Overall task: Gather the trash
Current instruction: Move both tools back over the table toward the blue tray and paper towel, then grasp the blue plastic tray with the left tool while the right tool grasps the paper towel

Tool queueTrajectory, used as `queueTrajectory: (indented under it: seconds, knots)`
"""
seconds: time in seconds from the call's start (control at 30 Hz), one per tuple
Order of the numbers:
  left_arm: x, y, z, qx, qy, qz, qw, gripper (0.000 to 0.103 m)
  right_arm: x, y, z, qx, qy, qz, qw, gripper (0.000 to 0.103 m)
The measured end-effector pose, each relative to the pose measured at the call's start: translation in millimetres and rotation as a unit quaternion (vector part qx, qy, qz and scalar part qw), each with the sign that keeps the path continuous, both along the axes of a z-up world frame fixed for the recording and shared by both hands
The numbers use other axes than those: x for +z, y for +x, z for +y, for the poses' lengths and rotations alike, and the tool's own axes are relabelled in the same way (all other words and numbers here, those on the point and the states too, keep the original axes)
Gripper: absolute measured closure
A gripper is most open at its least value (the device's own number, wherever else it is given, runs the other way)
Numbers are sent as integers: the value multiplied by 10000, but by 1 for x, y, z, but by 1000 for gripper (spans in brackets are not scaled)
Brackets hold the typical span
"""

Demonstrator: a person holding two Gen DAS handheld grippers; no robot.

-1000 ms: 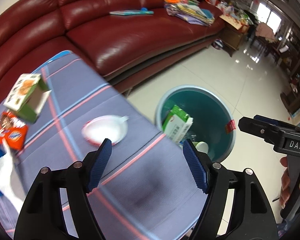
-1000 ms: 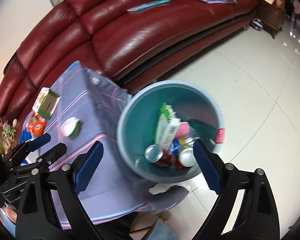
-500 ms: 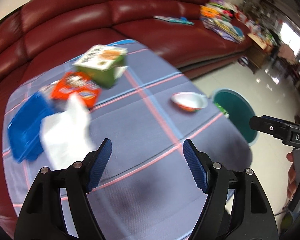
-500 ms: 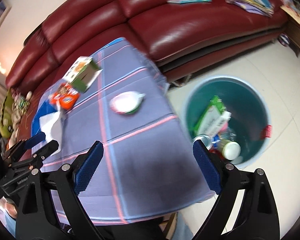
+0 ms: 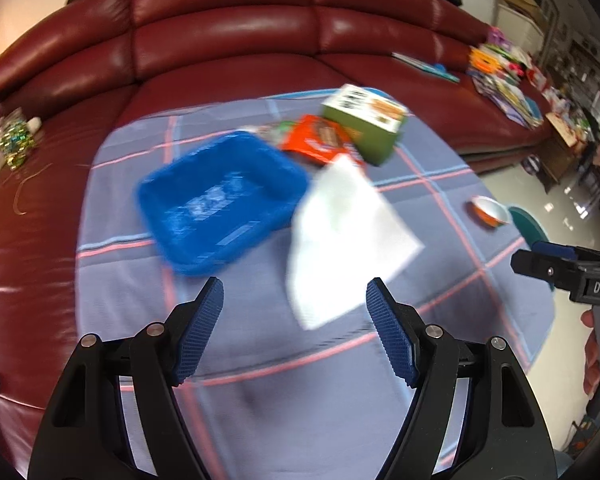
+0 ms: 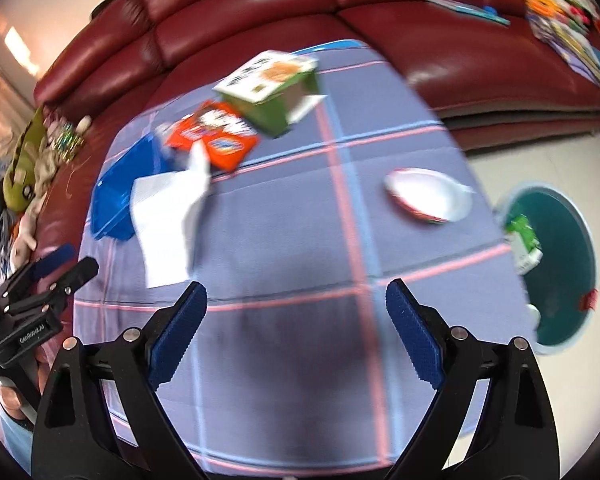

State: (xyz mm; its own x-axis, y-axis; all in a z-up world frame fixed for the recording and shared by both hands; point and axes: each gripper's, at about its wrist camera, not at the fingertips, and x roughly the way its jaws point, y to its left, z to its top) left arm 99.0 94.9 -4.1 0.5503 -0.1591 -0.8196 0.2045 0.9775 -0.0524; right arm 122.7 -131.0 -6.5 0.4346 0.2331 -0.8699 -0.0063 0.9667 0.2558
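Observation:
My left gripper [image 5: 294, 304] is open and empty above the table, just short of a white paper napkin [image 5: 348, 236]. My right gripper [image 6: 296, 316] is open and empty over the cloth's near part. On the table lie a green carton box [image 6: 276, 88], an orange snack packet [image 6: 216, 136], the napkin [image 6: 168, 216] and a white paper bowl [image 6: 428, 196]. The teal trash bin [image 6: 556, 272] stands on the floor at the right with a green carton [image 6: 524, 244] in it.
A blue plastic basket [image 5: 220, 204] sits on the blue checked tablecloth [image 6: 300, 240]. A red leather sofa [image 5: 260, 48] curves behind the table. Soft toys [image 6: 32, 160] lie at the left. Books [image 5: 504, 80] are stacked on the sofa at the right.
Both grippers swung left from over the trash bin to over the table. The napkin and blue basket are now in front of the left gripper. Both stay open and empty.

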Motion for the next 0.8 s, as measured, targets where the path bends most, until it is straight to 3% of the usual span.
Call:
queueTrajectory:
  seconds: [0.2,0.37,0.5,0.8]
  knots:
    - [-4,16,50,332,-60,98,9994,28,-10,29,68,580,-53,70,9983,16]
    - [-11,32,78,537,-159,191,9982,28,-24,55,97,725,-104,127,9972,16]
    - [-18,47,90,614,-170,256,9976,28,-36,71,110,674,39,265,9974,16]
    - [-35,75,100,675,-310,415,9964,28,-50,85,150,1042,-135,269,9941,16]
